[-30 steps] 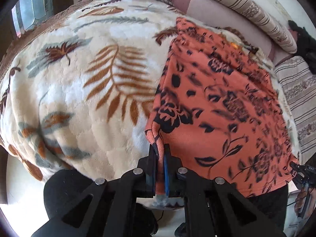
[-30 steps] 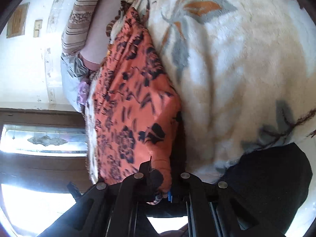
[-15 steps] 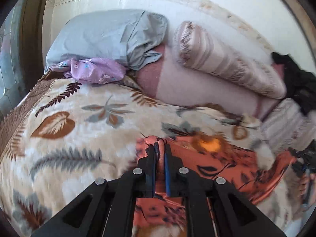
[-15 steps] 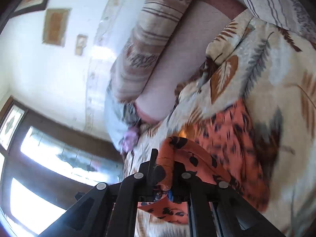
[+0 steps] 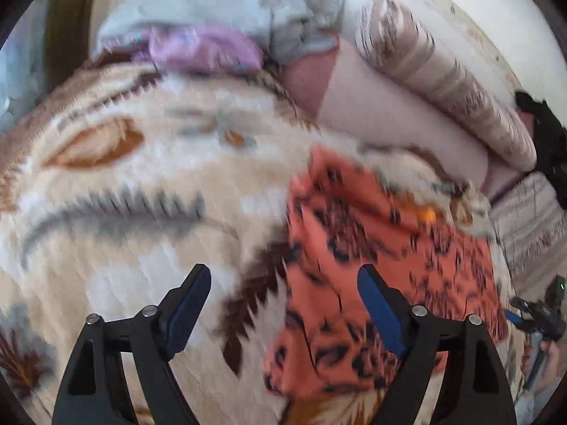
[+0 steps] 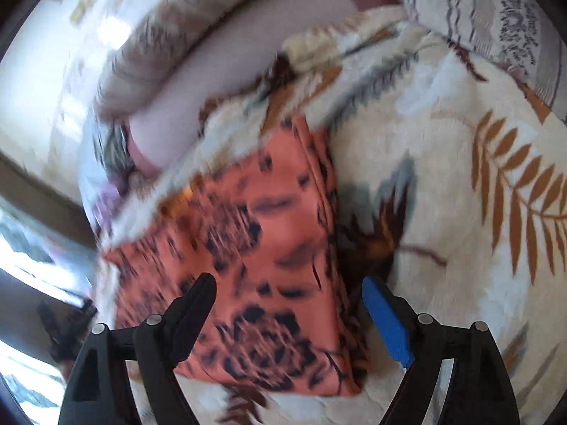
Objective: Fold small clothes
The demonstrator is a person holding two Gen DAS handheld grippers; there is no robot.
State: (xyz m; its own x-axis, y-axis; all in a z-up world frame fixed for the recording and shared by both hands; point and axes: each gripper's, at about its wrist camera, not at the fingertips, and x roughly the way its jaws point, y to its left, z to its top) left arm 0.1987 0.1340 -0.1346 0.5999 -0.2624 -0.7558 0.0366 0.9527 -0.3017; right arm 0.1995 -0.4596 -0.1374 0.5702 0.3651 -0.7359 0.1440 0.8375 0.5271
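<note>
An orange garment with a black flower print [image 5: 372, 258] [image 6: 255, 248] lies folded over on a cream blanket with a leaf pattern [image 5: 124, 212] [image 6: 460, 194]. My left gripper [image 5: 283, 283] hovers above the garment's left edge, its jaws opening wide and gripping nothing. My right gripper [image 6: 288, 290] hovers above the garment's right edge, jaws likewise opening, with the cloth lying free beneath them. Both views are blurred by motion.
At the head of the bed lie a grey pillow [image 5: 226, 3], a purple cloth [image 5: 202, 49], a pink bolster [image 5: 389, 106] and a striped bolster [image 5: 443, 78]. A window [image 6: 21, 265] shows at the left of the right wrist view.
Both grippers carried the garment's near edge away over the cloth toward the pillows, then let go and spread wide. The garment now lies doubled on the blanket.
</note>
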